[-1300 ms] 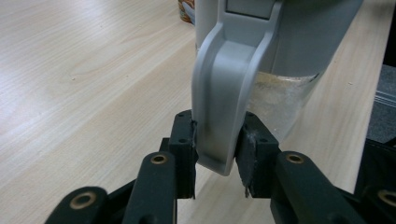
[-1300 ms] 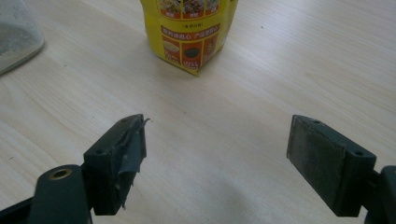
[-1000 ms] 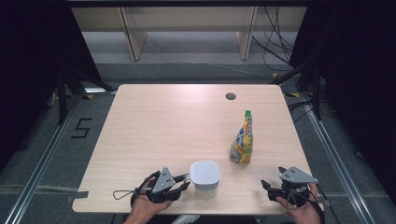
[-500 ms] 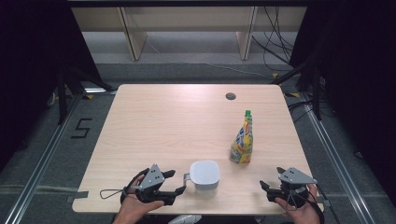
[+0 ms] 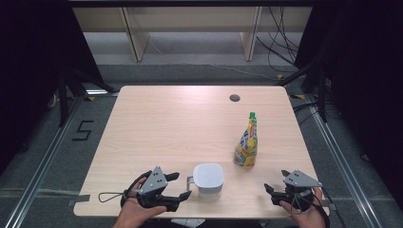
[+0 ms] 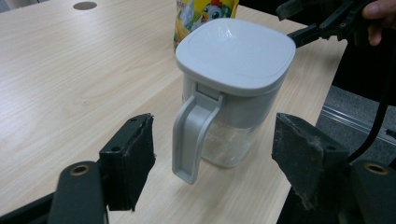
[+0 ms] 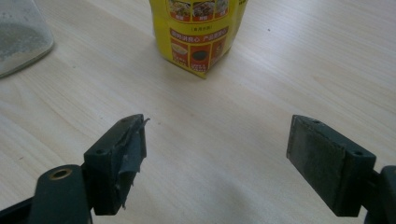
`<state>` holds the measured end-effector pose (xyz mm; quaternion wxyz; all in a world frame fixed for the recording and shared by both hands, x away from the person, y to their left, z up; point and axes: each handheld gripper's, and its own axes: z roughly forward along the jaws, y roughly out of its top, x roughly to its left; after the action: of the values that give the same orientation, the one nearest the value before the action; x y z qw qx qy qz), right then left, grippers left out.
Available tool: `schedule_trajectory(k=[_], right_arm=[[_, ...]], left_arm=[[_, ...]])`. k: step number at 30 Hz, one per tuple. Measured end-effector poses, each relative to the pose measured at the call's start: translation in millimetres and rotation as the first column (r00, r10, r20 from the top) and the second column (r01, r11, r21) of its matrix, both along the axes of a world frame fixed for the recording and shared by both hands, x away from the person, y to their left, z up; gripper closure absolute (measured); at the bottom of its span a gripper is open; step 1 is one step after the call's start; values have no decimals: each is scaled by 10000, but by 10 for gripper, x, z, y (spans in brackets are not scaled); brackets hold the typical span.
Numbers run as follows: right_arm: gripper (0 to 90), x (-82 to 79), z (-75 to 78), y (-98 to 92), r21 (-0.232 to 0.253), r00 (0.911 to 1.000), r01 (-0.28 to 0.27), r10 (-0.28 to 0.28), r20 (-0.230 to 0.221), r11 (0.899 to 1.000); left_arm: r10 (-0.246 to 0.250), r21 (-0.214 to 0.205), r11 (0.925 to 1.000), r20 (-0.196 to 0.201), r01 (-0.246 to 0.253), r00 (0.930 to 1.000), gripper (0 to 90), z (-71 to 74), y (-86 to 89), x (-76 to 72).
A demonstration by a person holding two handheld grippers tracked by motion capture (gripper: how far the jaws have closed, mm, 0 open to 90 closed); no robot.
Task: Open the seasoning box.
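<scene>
Wooden table (image 5: 180, 123) edge near jug (image 5: 208, 178); left tongs (image 5: 179, 185) agape.

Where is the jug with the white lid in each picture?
High view: the clear plastic jug with the white square lid stands near the table's front edge, beside the left gripper.
Left gripper view: the jug is in the middle, handle toward the camera.
Right gripper view: only its clear base shows, top left corner.
Shared landmark: the yellow pouch with the green cap, beside the jug.
</scene>
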<state>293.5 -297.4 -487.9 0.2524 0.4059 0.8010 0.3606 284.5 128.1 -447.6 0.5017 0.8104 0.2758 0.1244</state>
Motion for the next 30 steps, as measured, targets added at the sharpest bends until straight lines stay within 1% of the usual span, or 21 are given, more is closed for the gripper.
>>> schedule_trajectory(k=[1, 2, 4, 5, 6, 9, 12, 14, 15, 16, 17, 19, 20, 21, 22, 23, 25, 26, 27, 28, 30], right_arm=[[207, -5, -4, 6, 45, 9999, 38, -37, -101, 10000], [206, 4, -8, 1, -61, 9999, -34, 35, 99, 10000], [204, 2, -9, 6, -14, 9999, -99, 99, 63, 10000], [203, 0, -5, 9, 12, 9998, -143, 142, 127, 9999], [202, -23, -6, 28, 182, 10000, 49, -48, -35, 9998], [196, 1, -7, 8, 14, 9997, -176, 176, 184, 9998], [186, 1, -10, 10, 22, 9995, -232, 231, 202, 9997], [174, -1, -10, 17, 189, 9993, -311, 308, 200, 9993], [162, -7, -11, 27, 402, 9994, -330, 326, 108, 9986], [154, -11, -13, 39, 562, 9988, -456, 464, -139, 9974], [155, -14, -13, 57, 633, 9986, -515, 521, -78, 9967], [155, -19, -12, 76, 640, 9987, -504, 509, -59, 9967], [155, -10, -8, 78, 523, 9977, -649, 638, 224, 9965], [155, -36, 1, 110, 700, 9982, -596, 590, 109, 9958], [155, -19, 4, 106, 578, 9962, -831, 814, 310, 9949], [155, -18, 7, 113, 638, 9953, -945, 928, 295, 9935], [156, -39, 14, 133, 699, 9963, -854, 848, 121, 9939], [157, -47, 18, 140, 719, 9965, -831, 827, 95, 9939], [159, -34, 20, 134, 536, 9946, -986, 966, 388, 9937], [167, -33, 21, 141, 509, 9944, -992, 971, 424, 9938], [177, -34, 18, 143, 527, 9948, -987, 971, 314, 9937]], left_arm=[[123, -207, 9997, -164, -127, 9998, 291, 10, -20, -7], [123, -134, 9998, -120, -125, 9999, 292, 33, -23, -6], [55, -218, 9997, 11, -54, 10000, 292, 70, -38, -2], [36, -436, 9990, -7, -36, 10000, 294, 100, -56, -15], [58, -384, 9992, 66, -56, 10000, 294, 122, -57, -22], [113, -478, 9988, 186, -104, 9998, 297, 169, -54, -32], [127, -623, 9980, 262, -110, 9996, 302, 199, -46, -36], [42, -767, 9970, 234, -24, 9997, 319, 229, -34, -35], [-9, -1073, 9942, 7, 10, 10000, 319, 240, -35, -37], [-55, -1107, 9938, 40, 59, 10000, 327, 257, -29, -33], [-207, -987, 9948, 313, 237, 9993, 361, 293, -24, -16], [-122, -1104, 9938, 274, 152, 9996, 378, 305, -33, -16], [-154, -1142, 9933, 333, 191, 9993, 407, 318, -33, 2], [-165, -1222, 9923, 401, 213, 9991, 457, 326, -35, 18], [-162, -1366, 9904, 375, 212, 9992, 492, 331, -40, 38], [-67, -1260, 9920, 461, 124, 9989, 526, 337, -66, 74], [-64, -1334, 9910, 422, 119, 9991, 606, 329, -82, 85], [-63, -1179, 9929, 527, 125, 9986, 606, 325, -90, 102], [-84, -1120, 9936, 575, 148, 9983, 642, 316, -99, 117], [-117, -877, 9960, 725, 181, 9973, 716, 294, -126, 145], [-42, -764, 9970, 880, 109, 9961, 745, 283, -141, 155]])
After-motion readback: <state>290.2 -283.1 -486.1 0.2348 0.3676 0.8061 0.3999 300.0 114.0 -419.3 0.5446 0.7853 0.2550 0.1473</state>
